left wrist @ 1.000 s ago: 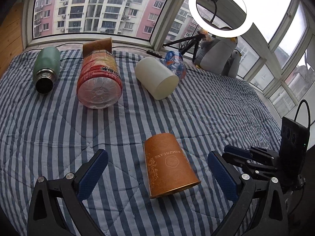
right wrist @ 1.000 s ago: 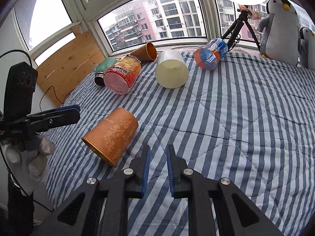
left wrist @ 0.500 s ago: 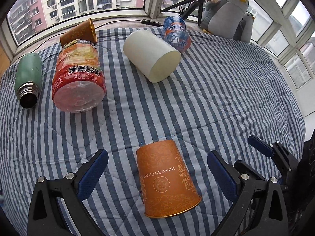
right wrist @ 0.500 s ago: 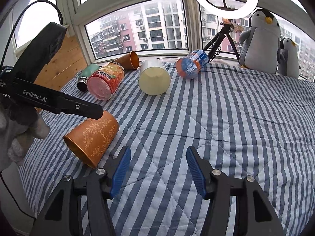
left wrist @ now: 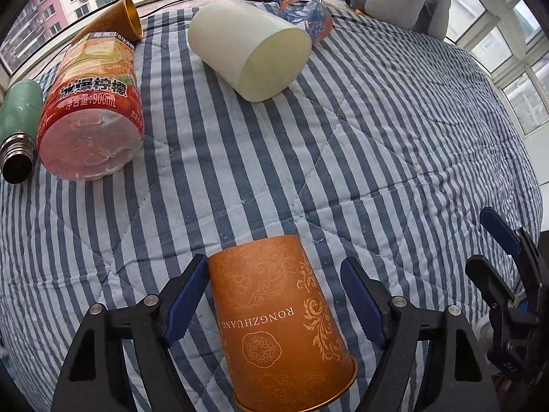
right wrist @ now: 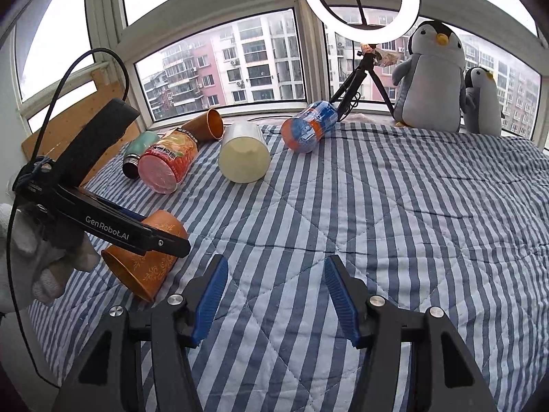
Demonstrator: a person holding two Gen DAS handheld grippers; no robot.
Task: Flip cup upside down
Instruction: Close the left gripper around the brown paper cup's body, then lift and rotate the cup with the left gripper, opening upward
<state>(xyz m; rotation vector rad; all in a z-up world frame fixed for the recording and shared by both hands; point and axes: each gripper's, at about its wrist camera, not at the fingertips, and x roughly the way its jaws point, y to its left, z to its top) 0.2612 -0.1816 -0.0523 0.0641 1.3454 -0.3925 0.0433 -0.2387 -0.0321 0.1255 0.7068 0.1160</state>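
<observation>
An orange paper cup [left wrist: 278,319] with a gold pattern lies on its side on the striped quilt, its open rim toward the left wrist camera. My left gripper [left wrist: 274,298] is open and straddles the cup: the left pad touches or nearly touches its side, while the right pad stands a little clear. In the right wrist view the cup [right wrist: 151,264] lies at the lower left, partly hidden by the left gripper's arm. My right gripper [right wrist: 276,295] is open and empty over bare quilt, to the right of the cup.
At the back of the quilt lie a green flask [left wrist: 19,120], an orange drink bottle [left wrist: 92,113], a second orange cup [left wrist: 116,20], a cream cylinder [left wrist: 254,48] and a blue bottle [left wrist: 305,10]. Stuffed penguins [right wrist: 429,79], a tripod and a ring light stand by the window.
My left gripper has moved forward and down over the orange cup, its fingers narrowing around it. My right gripper went from shut to open.
</observation>
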